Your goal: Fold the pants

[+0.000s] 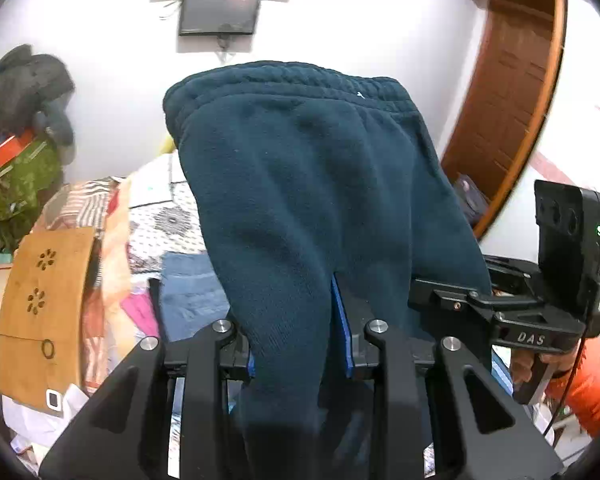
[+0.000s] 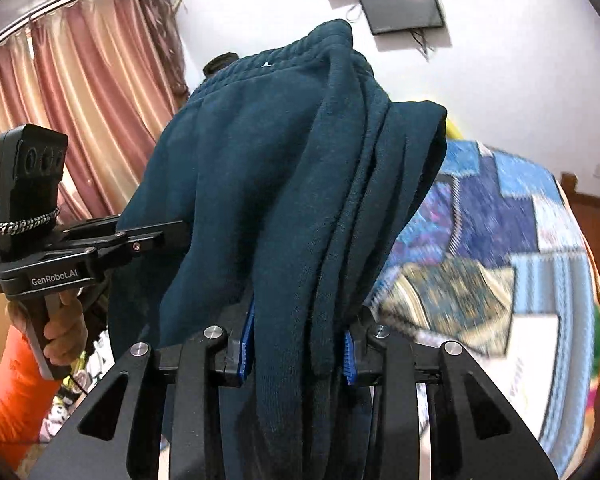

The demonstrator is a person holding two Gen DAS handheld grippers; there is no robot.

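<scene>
Holding the dark teal pants up in the air, you have both grippers pinching the fabric. Left gripper: blue-padded fingers pressed onto a thick bunch of cloth that hangs down between them. Right gripper: fingers clamped on several stacked folds. Elastic waistband sits at the top of the raised cloth. Pants hang clear of the bed, which lies below under a patchwork cover. Your hand, orange sleeve, grips the left handle. A wall screen hangs behind; the curtains hang at the left of the right wrist view.
</scene>
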